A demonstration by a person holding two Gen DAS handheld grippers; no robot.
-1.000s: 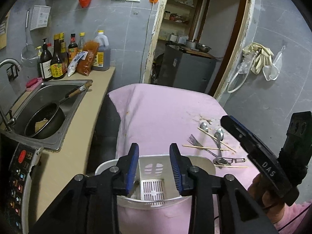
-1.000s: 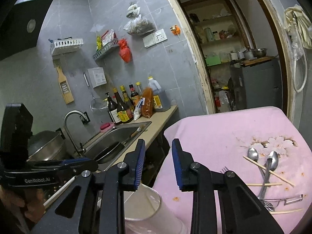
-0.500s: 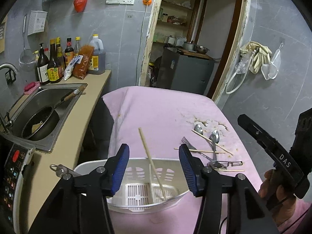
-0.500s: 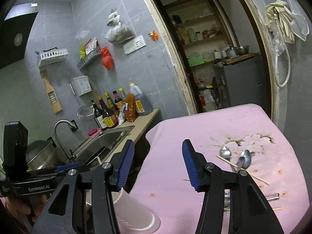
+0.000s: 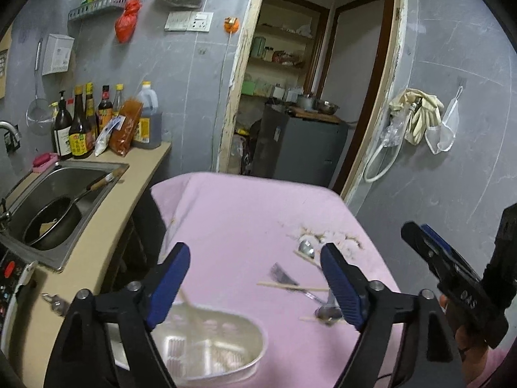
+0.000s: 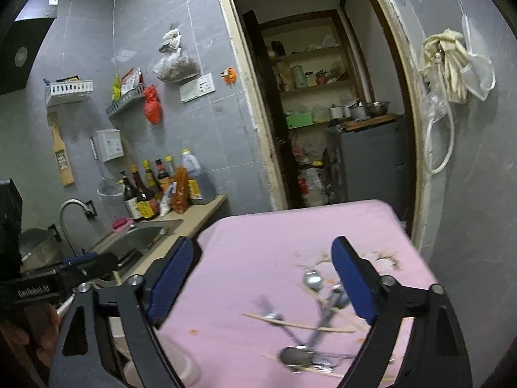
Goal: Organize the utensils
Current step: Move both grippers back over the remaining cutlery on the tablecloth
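A white utensil basket [image 5: 206,352] sits at the near edge of the pink-clothed table [image 5: 245,220], with a chopstick [image 5: 189,300] leaning inside it. My left gripper [image 5: 255,287] is open and empty above the basket. A pile of spoons [image 6: 311,281], a fork [image 6: 269,310] and chopsticks [image 6: 300,325] lies on the table's right side. It also shows in the left wrist view [image 5: 303,283]. My right gripper [image 6: 261,286] is open and empty, above and just left of the pile. The basket's rim [image 6: 168,362] shows blurred at lower left.
A counter with a steel sink [image 5: 61,190] holding a black pan [image 5: 51,226] runs along the left. Sauce bottles [image 5: 80,126] stand at its back. A doorway with a grey cabinet [image 5: 300,148] lies beyond the table. The wall is close on the right.
Both grippers have opened wider. The left gripper let go of a chopstick into the basket and lifted. The right gripper moved right toward the utensil pile.
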